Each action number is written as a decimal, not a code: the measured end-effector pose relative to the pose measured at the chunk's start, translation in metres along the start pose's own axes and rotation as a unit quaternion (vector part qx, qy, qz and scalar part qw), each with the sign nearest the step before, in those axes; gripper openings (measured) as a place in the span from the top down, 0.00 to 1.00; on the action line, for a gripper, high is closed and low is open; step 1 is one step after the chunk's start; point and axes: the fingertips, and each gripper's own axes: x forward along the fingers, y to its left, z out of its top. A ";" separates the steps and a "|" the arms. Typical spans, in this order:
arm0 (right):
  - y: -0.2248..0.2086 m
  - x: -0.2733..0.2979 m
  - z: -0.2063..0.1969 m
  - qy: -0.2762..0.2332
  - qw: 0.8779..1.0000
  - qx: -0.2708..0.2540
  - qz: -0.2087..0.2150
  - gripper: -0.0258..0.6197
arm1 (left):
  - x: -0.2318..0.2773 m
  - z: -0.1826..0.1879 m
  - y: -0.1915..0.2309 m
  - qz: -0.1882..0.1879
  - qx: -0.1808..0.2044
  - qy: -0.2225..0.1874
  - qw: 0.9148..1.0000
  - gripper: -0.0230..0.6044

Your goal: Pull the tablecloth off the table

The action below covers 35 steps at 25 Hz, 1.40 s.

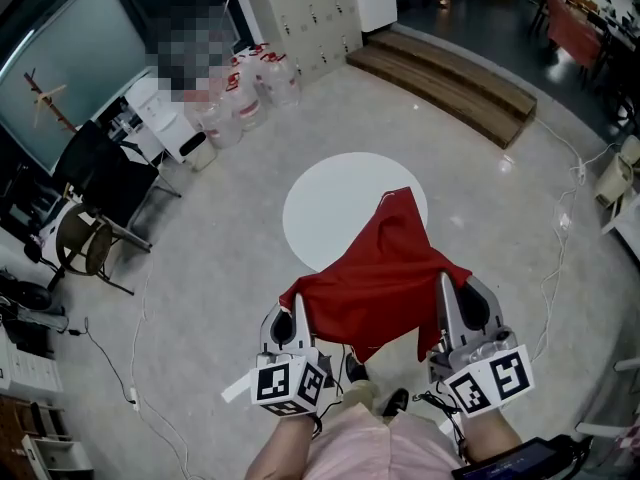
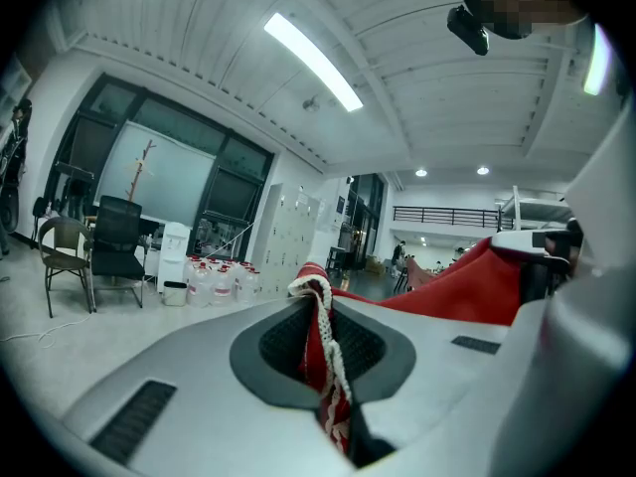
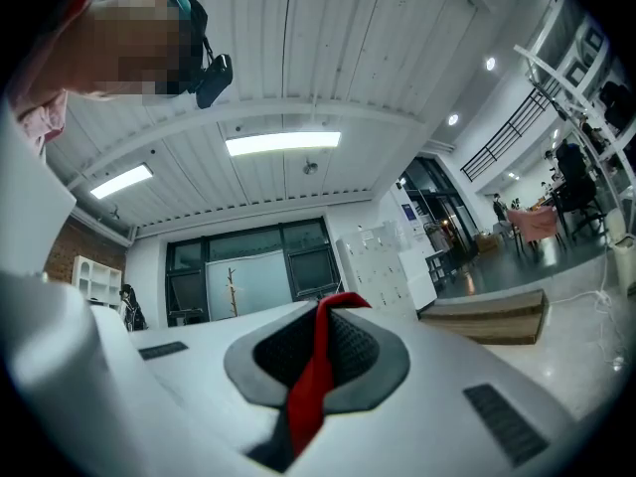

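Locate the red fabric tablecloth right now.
Head view, lower centre: the red fabric tablecloth hangs stretched between the left gripper and right gripper, both shut on its near edge, its far corner over the round white table.

The tablecloth (image 1: pixel 375 273) was plain red with a white braided edging (image 2: pixel 333 351), the round desk (image 1: pixel 320 213) white, the floor (image 1: pixel 220 258) pale speckled grey, and the left gripper (image 1: pixel 297 303) and right gripper (image 1: pixel 443 283) silver-grey, dark grey inside the jaws, with black-and-white square patterns.
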 end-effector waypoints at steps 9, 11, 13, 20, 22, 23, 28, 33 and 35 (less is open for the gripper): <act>-0.001 -0.021 0.029 -0.026 1.000 -0.017 0.001 0.92 | -0.009 0.001 -0.029 -0.024 0.005 -0.013 1.000 0.91; 0.001 -0.031 0.037 -0.031 0.999 -0.022 0.001 0.92 | -0.017 0.001 -0.037 -0.030 0.006 -0.016 0.999 0.91; 0.003 -0.039 0.044 -0.036 0.999 -0.026 0.001 0.92 | -0.022 0.001 -0.045 -0.035 0.007 -0.019 0.999 0.91; 0.007 -0.059 0.060 -0.044 0.998 -0.037 -0.003 0.92 | -0.039 0.009 -0.062 -0.043 0.024 -0.030 0.998 0.91; 0.004 -0.066 0.064 -0.046 0.998 -0.039 -0.004 0.92 | -0.043 0.011 -0.069 -0.044 0.033 -0.036 0.998 0.91; 0.003 -0.069 0.065 -0.047 0.998 -0.041 -0.005 0.92 | -0.045 0.011 -0.073 -0.044 0.036 -0.038 0.998 0.91; 0.008 -0.083 0.073 -0.055 0.997 -0.053 -0.009 0.92 | -0.057 0.012 -0.082 -0.053 0.043 -0.046 0.997 0.91; 0.015 -0.103 0.084 -0.061 0.996 -0.067 -0.017 0.92 | -0.075 0.020 -0.093 -0.062 0.048 -0.055 0.995 0.91; 0.018 -0.112 0.090 -0.063 0.995 -0.073 -0.018 0.92 | -0.082 0.023 -0.098 -0.066 0.049 -0.060 0.995 0.91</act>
